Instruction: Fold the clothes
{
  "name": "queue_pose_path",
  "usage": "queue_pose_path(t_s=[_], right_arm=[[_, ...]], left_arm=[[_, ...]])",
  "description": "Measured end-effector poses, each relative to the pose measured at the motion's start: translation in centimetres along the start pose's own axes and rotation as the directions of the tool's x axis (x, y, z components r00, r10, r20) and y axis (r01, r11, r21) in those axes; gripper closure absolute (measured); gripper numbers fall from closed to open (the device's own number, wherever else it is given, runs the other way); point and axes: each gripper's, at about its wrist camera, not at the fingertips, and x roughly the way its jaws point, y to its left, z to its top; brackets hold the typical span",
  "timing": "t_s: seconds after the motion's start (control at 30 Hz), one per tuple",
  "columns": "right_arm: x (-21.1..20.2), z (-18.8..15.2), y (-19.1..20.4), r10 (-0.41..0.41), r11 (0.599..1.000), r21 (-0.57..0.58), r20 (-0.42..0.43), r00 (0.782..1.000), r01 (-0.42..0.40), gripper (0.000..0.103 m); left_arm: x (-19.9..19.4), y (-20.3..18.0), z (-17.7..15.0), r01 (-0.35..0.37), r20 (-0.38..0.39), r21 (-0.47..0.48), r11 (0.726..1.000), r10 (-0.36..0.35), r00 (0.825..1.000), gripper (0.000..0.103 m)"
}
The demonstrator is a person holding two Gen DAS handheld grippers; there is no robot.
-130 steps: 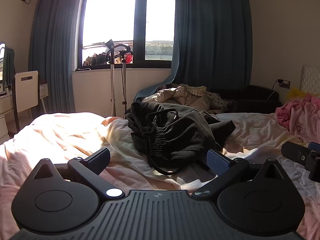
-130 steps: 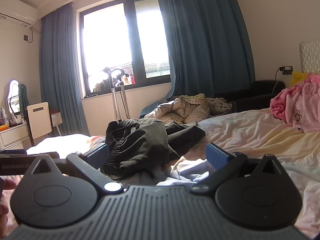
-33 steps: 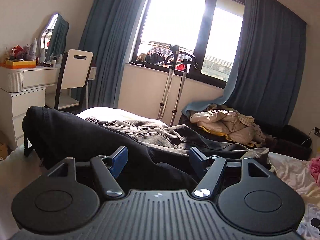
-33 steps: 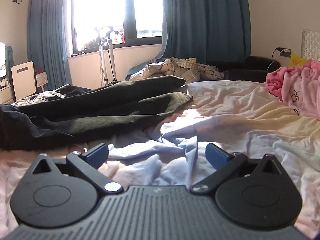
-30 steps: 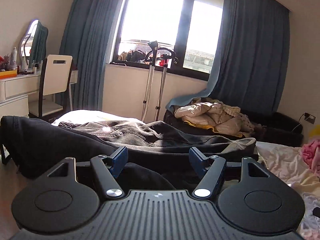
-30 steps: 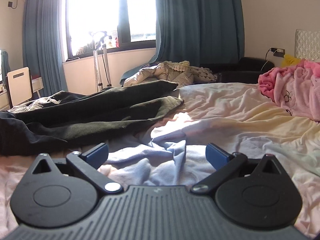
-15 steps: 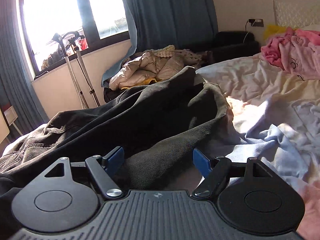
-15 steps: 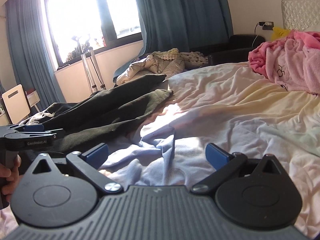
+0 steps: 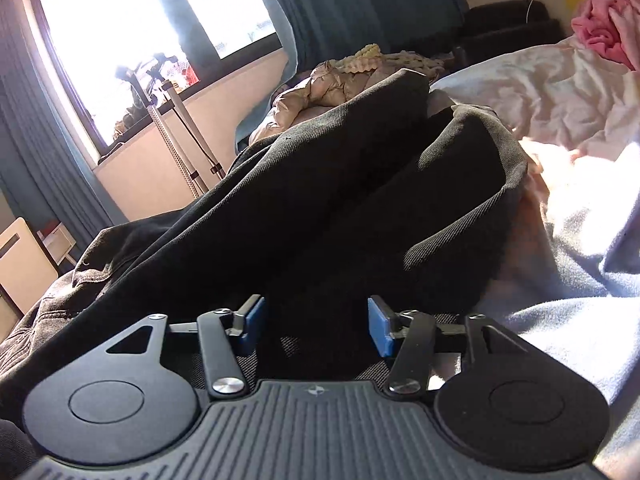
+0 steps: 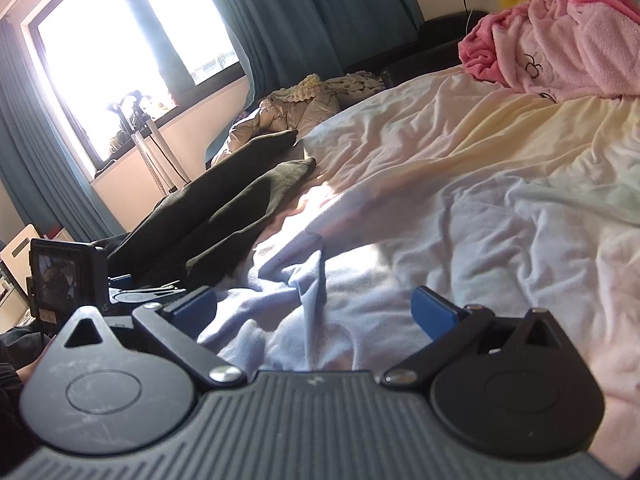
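Dark trousers (image 9: 328, 200) lie stretched out on the bed, both legs pointing away toward the window. They also show in the right wrist view (image 10: 224, 204) at the left. My left gripper (image 9: 316, 326) is open and sits low over the near part of the trousers, with dark cloth between and under its jaws. My right gripper (image 10: 314, 308) is open and empty, low over the rumpled pale sheet (image 10: 460, 200) to the right of the trousers. The left gripper's body and camera (image 10: 68, 276) show at the left edge of the right wrist view.
A pink fleece garment (image 10: 560, 40) lies heaped at the far right of the bed. A beige padded jacket (image 10: 296, 112) lies on a dark seat beyond the bed. Crutches (image 9: 172, 128) lean under the window. A white chair (image 9: 20, 260) stands at the left.
The crumpled trousers have been pulled out flat across the bed. My left gripper has swung right and dropped lower onto them, jaws a bit narrower. My right gripper has tilted and stayed over the sheet.
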Motion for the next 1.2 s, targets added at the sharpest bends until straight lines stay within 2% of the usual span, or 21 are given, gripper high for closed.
queue_pose_path(t_s=[0.07,0.13,0.27,0.43,0.57,0.63,0.77,0.9,0.93,1.0,1.03,1.07,1.13,1.2], right_arm=[[0.5,-0.2,-0.1,0.002,1.0,0.007,-0.012,1.0,-0.002,0.0],[0.8,-0.3,-0.1,0.003,1.0,0.005,-0.019,1.0,-0.003,0.0],[0.9,-0.5,0.3,0.004,1.0,-0.014,-0.017,1.0,-0.004,0.0],[0.6,-0.6,0.8,0.018,0.999,-0.035,-0.019,1.0,-0.019,0.0],[0.1,-0.6,1.3,0.033,0.998,-0.051,-0.016,0.999,-0.034,0.0],[-0.1,-0.7,1.5,0.037,0.998,-0.055,-0.014,0.999,-0.038,0.0],[-0.3,-0.8,1.6,0.038,0.998,-0.046,-0.027,0.999,-0.04,0.0],[-0.5,-0.9,1.7,0.023,0.999,-0.046,-0.034,0.999,-0.024,0.0],[-0.6,-0.9,1.6,0.018,0.999,-0.048,-0.034,0.999,-0.019,0.0],[-0.6,-0.8,1.5,0.007,0.999,-0.047,-0.034,0.999,-0.009,0.0],[-0.6,-0.8,1.5,0.003,0.999,-0.045,-0.035,0.999,-0.005,0.0],[-0.5,-0.7,1.4,-0.001,0.999,-0.043,-0.036,0.999,-0.001,0.0],[-0.5,-0.6,1.4,0.001,0.999,-0.036,-0.034,0.999,-0.003,0.0],[-0.5,-0.5,1.2,0.001,0.999,-0.036,-0.032,1.0,-0.002,0.0]], left_arm=[[-0.4,0.2,0.6,0.016,0.01,0.009,1.0,-0.017,1.0,0.097],[-1.6,0.9,1.1,0.031,0.042,0.0,1.0,-0.031,0.999,0.098],[-6.2,4.3,1.6,0.141,0.12,-0.124,0.982,-0.127,0.985,0.099],[-13.4,8.2,0.3,0.28,0.219,-0.244,0.928,-0.229,0.949,0.101],[-17.7,10.7,-2.2,0.337,0.281,-0.328,0.883,-0.249,0.927,0.103],[-18.5,11.3,-3.9,0.326,0.269,-0.351,0.878,-0.239,0.933,0.103],[-17.8,11.5,-6.7,0.295,0.192,-0.369,0.881,-0.239,0.952,0.103],[-17.2,10.1,-7.4,0.283,0.15,-0.31,0.908,-0.247,0.957,0.1],[-16.9,9.6,-7.2,0.284,0.141,-0.298,0.911,-0.253,0.957,0.097],[-16.1,8.4,-6.5,0.295,0.142,-0.256,0.921,-0.266,0.954,0.08],[-15.6,7.7,-6.0,0.3,0.146,-0.228,0.926,-0.272,0.951,0.055],[-15.1,6.9,-5.3,0.306,0.152,-0.199,0.931,-0.279,0.948,0.042],[-14.0,5.3,-4.1,0.317,0.163,-0.139,0.938,-0.294,0.942,0.042],[-12.1,2.7,-2.6,0.293,0.134,-0.047,0.955,-0.284,0.949,0.043]])
